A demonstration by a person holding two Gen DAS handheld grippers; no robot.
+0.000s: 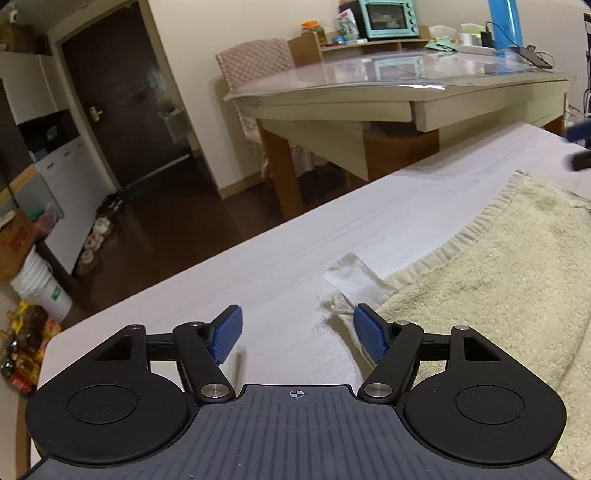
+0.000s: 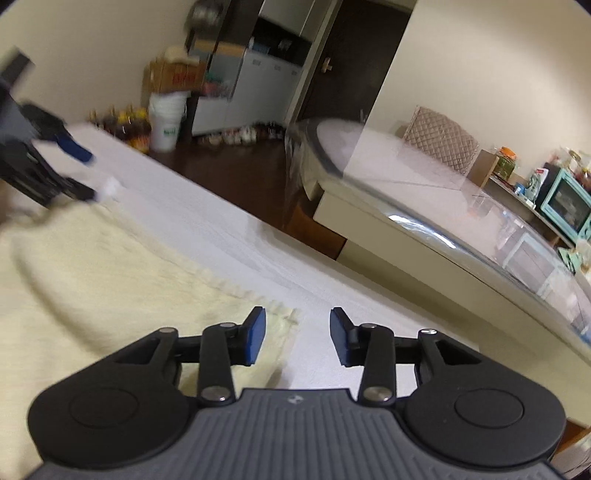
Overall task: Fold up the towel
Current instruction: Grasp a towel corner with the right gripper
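The left wrist camera sits just behind the left tongs [image 1: 295,338], low over the white worktop [image 1: 258,266], and looks forward and a little downward across the cream towel's [image 1: 498,295] fringed left corner toward a glass-topped dining table [image 1: 406,85] and a dark door [image 1: 122,103].

The right wrist camera rides behind the right tongs [image 2: 297,334], equally close to the surface but rolled (the horizon slants steeply), facing the towel's [image 2: 92,258] right corner.

Both views share the towel, the worktop's far edge, the dining table [image 2: 424,192], the door [image 2: 332,59] and a turquoise toaster oven [image 1: 391,18] [image 2: 567,203]. Each view catches the opposite tongs at its edge [image 1: 578,147] [image 2: 55,162].
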